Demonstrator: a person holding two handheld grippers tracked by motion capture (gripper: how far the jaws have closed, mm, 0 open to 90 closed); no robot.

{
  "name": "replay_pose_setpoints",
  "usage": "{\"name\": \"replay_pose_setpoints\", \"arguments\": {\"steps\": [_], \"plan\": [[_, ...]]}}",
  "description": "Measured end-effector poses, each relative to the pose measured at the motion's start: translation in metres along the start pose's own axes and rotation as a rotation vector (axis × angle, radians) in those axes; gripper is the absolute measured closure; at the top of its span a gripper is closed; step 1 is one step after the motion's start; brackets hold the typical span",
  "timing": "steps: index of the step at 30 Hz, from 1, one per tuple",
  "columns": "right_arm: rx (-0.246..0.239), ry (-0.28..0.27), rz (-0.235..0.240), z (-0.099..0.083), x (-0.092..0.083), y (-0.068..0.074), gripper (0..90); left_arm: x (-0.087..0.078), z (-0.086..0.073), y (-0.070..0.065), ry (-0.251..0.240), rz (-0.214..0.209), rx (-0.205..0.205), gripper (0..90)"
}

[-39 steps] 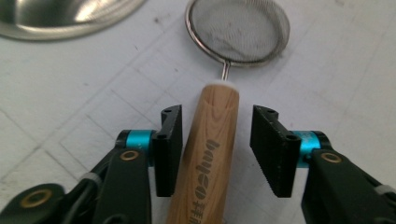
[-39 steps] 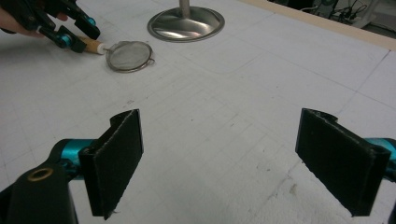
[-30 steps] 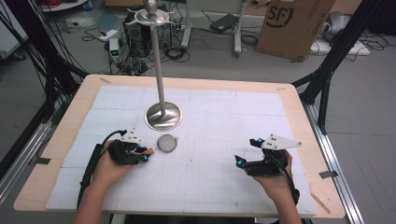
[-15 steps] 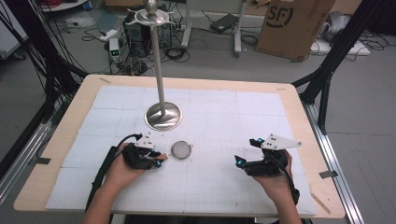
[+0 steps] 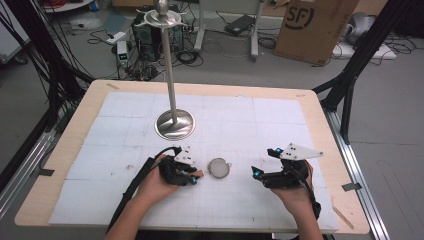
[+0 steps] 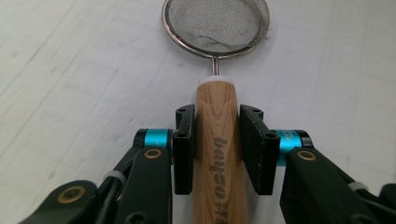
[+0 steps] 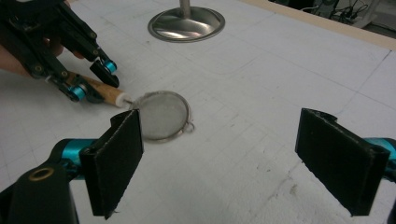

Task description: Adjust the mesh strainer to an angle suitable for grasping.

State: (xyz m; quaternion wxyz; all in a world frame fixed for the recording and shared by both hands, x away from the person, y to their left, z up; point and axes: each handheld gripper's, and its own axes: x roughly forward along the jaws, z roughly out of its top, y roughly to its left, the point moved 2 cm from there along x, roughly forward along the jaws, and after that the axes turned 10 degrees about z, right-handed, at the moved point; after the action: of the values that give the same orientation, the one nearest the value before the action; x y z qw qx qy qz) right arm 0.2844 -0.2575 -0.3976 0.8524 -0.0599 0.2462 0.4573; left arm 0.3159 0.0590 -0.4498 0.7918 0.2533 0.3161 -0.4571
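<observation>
Strainer (image 5: 219,167) shifted rightward along the near edge since the earlier frames, carried by the left gripper (image 5: 192,176), which is clenched on its wooden handle (image 6: 218,140); mesh now lies just left of the right gripper (image 5: 256,173). Right gripper: unmoved, jaws wide, nothing held. A handover is judged likely. Bench (image 5: 100,95): white gridded mat, steel stand (image 5: 174,123) toward the far edge. Room: cables, cardboard box (image 5: 312,25).

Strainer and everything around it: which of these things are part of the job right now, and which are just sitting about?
In the job:
- strainer, wooden handle clamped in the left gripper
- right gripper, jaws wide apart with nothing between them
- steel stand on the table, likely where the strainer goes

Lying about:
- cardboard box on the floor
- cables and power strip beyond the table
</observation>
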Motion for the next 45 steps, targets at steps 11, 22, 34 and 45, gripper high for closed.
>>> {"name": "replay_pose_setpoints", "arguments": {"steps": [11,22,34,45], "plan": [[0.000,-0.008,-0.002,0.001,-0.003,0.000,14.3,0.024,0.033,-0.029,-0.006,-0.051,0.087,67.5],[-0.004,-0.002,0.000,0.001,-0.001,0.000,14.4,0.023,0.039,-0.037,-0.030,-0.058,0.078,53.6],[0.001,0.003,0.003,0.000,0.000,0.001,14.4,0.006,0.013,-0.020,0.008,-0.007,0.029,49.7],[0.002,0.009,0.006,-0.001,0.002,0.000,14.4,0.005,0.005,-0.005,-0.013,0.026,-0.026,49.3]]}}
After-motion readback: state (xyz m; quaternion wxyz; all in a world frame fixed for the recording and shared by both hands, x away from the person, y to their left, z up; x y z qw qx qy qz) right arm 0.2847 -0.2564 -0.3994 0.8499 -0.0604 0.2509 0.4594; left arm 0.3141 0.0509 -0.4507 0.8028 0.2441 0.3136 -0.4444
